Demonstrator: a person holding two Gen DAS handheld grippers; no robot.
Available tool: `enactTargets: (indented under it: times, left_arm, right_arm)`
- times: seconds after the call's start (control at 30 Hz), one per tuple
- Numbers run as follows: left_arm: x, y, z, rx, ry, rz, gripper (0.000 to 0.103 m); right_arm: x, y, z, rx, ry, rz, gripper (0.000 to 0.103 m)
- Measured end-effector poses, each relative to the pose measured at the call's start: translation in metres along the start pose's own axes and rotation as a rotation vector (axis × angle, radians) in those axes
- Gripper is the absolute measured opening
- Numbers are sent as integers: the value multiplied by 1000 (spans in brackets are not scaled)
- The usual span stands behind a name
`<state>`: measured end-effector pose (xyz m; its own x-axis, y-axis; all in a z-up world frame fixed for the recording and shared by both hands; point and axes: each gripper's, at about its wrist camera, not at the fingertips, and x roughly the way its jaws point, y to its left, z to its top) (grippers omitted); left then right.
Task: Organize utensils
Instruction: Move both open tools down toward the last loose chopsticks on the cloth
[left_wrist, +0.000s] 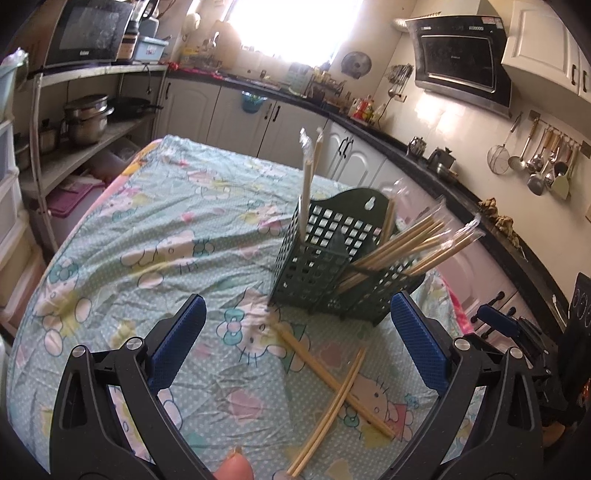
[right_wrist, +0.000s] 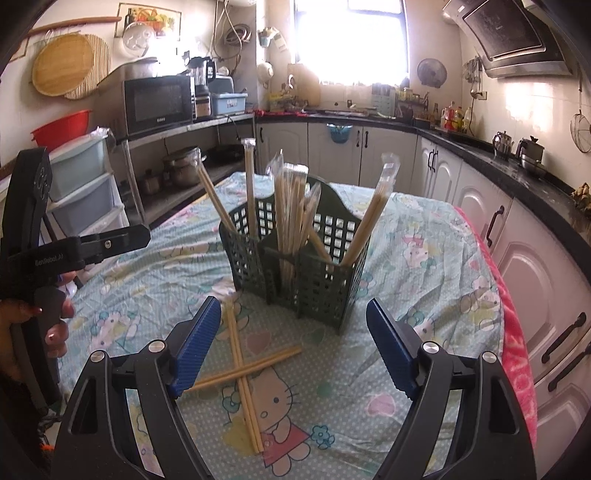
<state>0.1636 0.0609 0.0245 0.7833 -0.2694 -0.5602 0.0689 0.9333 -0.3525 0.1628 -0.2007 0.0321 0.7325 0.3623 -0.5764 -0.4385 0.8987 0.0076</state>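
In the left wrist view, the left gripper (left_wrist: 295, 339) holds its jaws wide apart with nothing between the blue pads (left_wrist: 181, 341). Ahead, in the middle of the frame, a dark green slotted utensil holder (left_wrist: 325, 266) stands on the tabletop's cartoon-cat cloth (left_wrist: 166, 229), with wrapped chopsticks (left_wrist: 406, 243) leaning out of its compartments. Two loose chopstick pairs (left_wrist: 332, 387) lie crossed on the cloth at lower centre, just before the holder.

In the right wrist view, the right gripper (right_wrist: 291, 347) also has its jaws spread wide, empty. The utensil holder (right_wrist: 314, 273) stands at centre, the crossed chopstick pairs (right_wrist: 243, 369) lie at lower centre, nearer the left pad. The left gripper (right_wrist: 74, 247), held by a hand (right_wrist: 22, 325), shows at the left edge.
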Motion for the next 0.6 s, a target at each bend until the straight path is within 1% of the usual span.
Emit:
enactTargets:
  times: [0.4,0.5,0.53,0.57,0.6]
  left_arm:
    - [42,12,-20,-33,160,-22,92]
    - [52,16,-26,-53,196,-24,92]
    - [56,17,-27,-61,207,-25,90]
    - [60,19,-29,-71,222,-30,85]
    - [63,19,-30,-77,233,-33,83]
  right_arm:
    - [40,-7,-26,39,124,-3,78]
    - [50,-8,-32,50,157,5,73]
    - [53,-9,-33,52,164,7,71]
    - [56,-9,-35,57,172,11,71]
    - [58,-8,-36,61,181,15,69]
